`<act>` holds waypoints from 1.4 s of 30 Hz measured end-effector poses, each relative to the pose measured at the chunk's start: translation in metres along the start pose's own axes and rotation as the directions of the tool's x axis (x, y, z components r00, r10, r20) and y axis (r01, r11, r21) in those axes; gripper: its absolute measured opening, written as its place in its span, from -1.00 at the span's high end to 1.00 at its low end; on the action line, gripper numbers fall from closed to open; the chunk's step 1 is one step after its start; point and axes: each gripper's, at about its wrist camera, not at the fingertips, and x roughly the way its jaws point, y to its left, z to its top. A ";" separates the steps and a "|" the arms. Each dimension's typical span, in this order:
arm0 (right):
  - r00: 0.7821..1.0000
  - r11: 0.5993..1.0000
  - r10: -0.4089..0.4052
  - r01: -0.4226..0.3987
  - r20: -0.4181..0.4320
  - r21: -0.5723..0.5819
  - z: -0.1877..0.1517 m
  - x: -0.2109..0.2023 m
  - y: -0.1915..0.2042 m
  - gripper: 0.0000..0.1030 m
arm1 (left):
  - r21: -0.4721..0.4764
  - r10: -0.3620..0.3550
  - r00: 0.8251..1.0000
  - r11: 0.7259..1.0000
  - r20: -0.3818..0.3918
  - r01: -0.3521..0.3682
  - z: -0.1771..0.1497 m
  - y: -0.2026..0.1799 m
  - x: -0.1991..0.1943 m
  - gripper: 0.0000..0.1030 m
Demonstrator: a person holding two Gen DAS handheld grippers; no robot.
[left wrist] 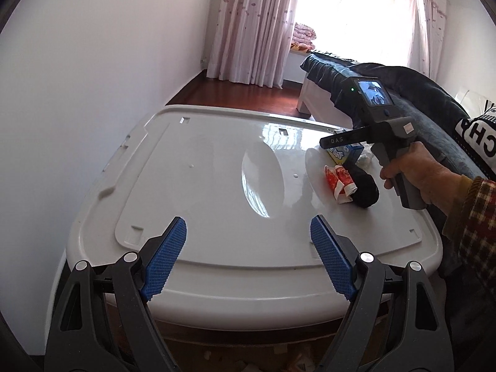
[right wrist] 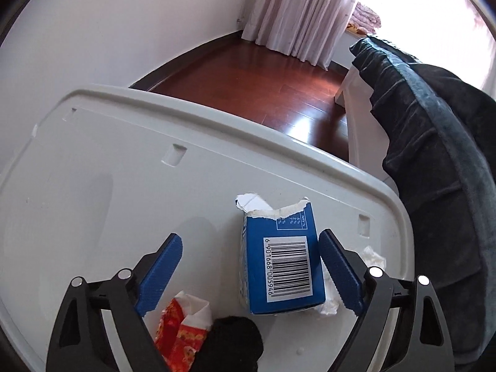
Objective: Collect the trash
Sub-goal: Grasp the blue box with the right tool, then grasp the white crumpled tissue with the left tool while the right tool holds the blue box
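Note:
A torn blue box (right wrist: 283,266) with a barcode lies on the white plastic lid (right wrist: 108,192). My right gripper (right wrist: 249,248) is open above it, the box near its right finger. A red and white wrapper (right wrist: 181,328) and a black lump (right wrist: 231,344) lie just below. Crumpled white tissue (right wrist: 373,259) sits behind the right finger. In the left wrist view the box (left wrist: 344,152), wrapper (left wrist: 339,183) and black lump (left wrist: 364,187) sit at the lid's right, under the right gripper's body (left wrist: 384,130). My left gripper (left wrist: 248,232) is open and empty over the lid's near edge (left wrist: 248,279).
A dark blanket (right wrist: 434,155) drapes over a bed right of the lid. Red wooden floor (right wrist: 248,74) and pink curtains (right wrist: 297,9) lie beyond. A white wall (left wrist: 93,77) stands to the left. A black-and-white bag (left wrist: 477,136) is at far right.

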 end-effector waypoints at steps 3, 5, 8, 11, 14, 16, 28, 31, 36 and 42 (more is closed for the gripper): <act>0.998 0.995 -0.069 0.069 -0.003 -0.074 0.007 -0.001 0.001 0.01 | -0.005 -0.006 1.000 1.000 -0.010 0.006 -0.003 -0.001 0.003 -0.56; 0.997 0.993 -0.078 0.075 -0.021 -0.092 0.010 0.003 -0.004 0.07 | -0.011 -0.013 1.000 1.000 -0.021 0.013 -0.004 -0.001 0.005 -0.56; 0.998 0.996 -0.054 0.050 -0.043 -0.079 0.013 0.008 -0.011 0.04 | -0.017 -0.017 1.000 1.000 -0.025 0.017 -0.004 -0.003 0.007 -0.56; 0.996 0.995 -0.052 0.046 -0.070 -0.086 0.015 0.020 -0.016 -0.23 | -0.006 -0.015 1.000 1.000 -0.019 0.015 -0.004 -0.004 0.006 -0.56; 0.996 0.997 -0.029 0.023 -0.087 -0.075 0.014 0.030 -0.018 -0.04 | -0.009 -0.016 1.000 1.000 -0.025 0.016 -0.004 -0.004 0.008 -0.56; 0.996 0.998 -0.027 0.022 -0.082 -0.059 0.012 0.031 -0.017 0.04 | -0.014 -0.014 0.999 1.000 -0.032 0.013 -0.004 -0.002 0.011 -0.56; 0.997 0.998 -0.033 0.036 0.071 -0.046 0.003 -0.048 -0.019 0.06 | -0.030 -0.020 0.997 0.999 -0.075 0.018 -0.007 -0.008 0.024 -0.56; 0.992 0.999 -0.026 0.029 0.120 -0.028 -0.005 -0.085 -0.037 0.06 | -0.033 -0.050 0.996 0.998 -0.077 0.048 -0.001 -0.018 0.025 -0.56; 0.981 0.999 -0.036 0.033 0.191 0.021 -0.032 -0.143 -0.081 0.06 | 0.049 -0.153 0.988 0.987 -0.028 0.154 0.031 -0.068 0.040 -0.56; 0.970 0.995 -0.048 0.027 0.240 0.092 -0.065 -0.184 -0.123 0.05 | 0.310 -0.269 0.962 0.912 -0.043 0.268 0.075 -0.161 0.099 -0.56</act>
